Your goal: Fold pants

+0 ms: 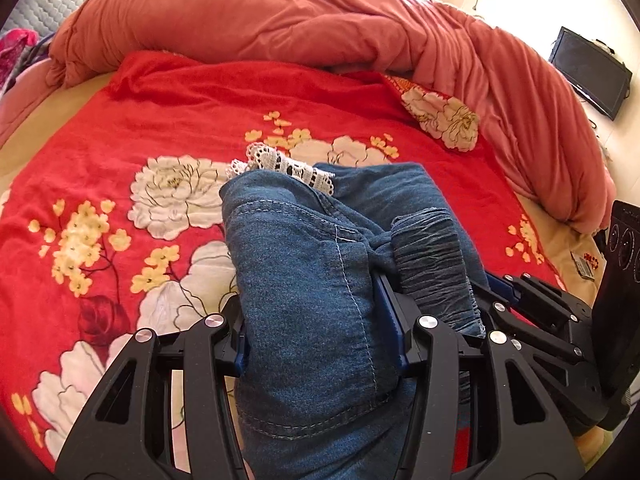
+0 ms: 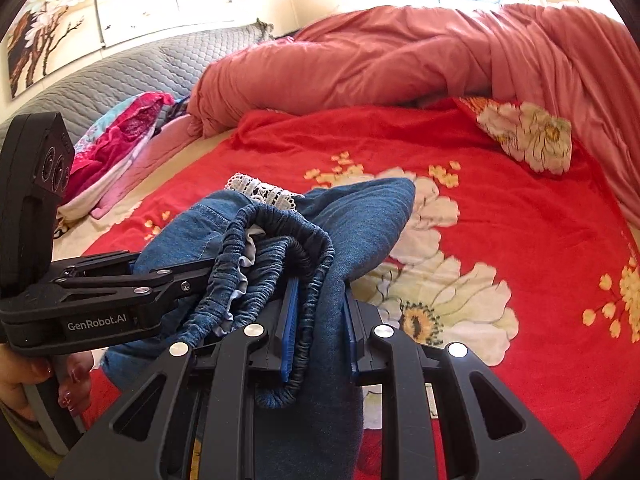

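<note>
We look out over a bed spread with a red floral sheet [image 1: 200, 120], a rumpled salmon quilt [image 1: 280, 12] heaped along its far side. The blue denim pants [image 1: 312, 280] are bunched up above the sheet, held between us, with a white lace hem [image 1: 280, 164] peeking out at the far end. Our left gripper [image 1: 320, 344] clamps a thick fold of the denim between its blue pads, jaws about half apart. Our right gripper [image 2: 316, 332] pinches the gathered elastic waistband [image 2: 280, 256] and a layer of denim, jaws narrow. A hand [image 2: 40, 384] holds the left gripper's handle
</note>
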Motion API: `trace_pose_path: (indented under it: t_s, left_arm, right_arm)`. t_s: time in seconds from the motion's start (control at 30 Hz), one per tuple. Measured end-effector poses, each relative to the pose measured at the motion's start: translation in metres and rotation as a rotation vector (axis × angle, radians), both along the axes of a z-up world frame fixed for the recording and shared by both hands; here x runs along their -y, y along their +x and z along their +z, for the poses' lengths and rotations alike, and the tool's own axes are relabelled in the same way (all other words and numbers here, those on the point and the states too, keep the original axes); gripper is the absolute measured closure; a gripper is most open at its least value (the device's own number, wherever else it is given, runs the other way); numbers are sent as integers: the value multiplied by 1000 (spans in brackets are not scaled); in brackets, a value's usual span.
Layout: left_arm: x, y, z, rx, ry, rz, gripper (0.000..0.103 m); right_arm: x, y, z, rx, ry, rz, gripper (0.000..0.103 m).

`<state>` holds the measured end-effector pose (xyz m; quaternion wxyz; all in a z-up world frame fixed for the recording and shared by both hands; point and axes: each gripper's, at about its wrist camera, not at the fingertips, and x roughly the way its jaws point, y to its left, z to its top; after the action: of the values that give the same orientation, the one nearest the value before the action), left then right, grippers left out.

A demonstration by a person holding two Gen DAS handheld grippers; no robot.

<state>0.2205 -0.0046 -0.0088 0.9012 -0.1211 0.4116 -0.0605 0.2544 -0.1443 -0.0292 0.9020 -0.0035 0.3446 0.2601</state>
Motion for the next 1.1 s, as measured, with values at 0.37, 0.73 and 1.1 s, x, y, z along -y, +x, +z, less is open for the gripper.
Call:
trace_pose_path:
  t_s: [0.37, 0.73, 1.1]
  left_arm:
    - [-6, 2, -23, -42, -3, 17, 56]
    - [-7, -5, -27, -56, -1, 28, 41]
    - [-8, -14, -21, -54, -1, 29, 36]
  right_arm:
    - [14, 13, -29, -127, -18, -63, 75]
    - [20, 12, -33, -106, -84, -126, 48]
    - [29, 1, -23, -49, -77, -139, 33]
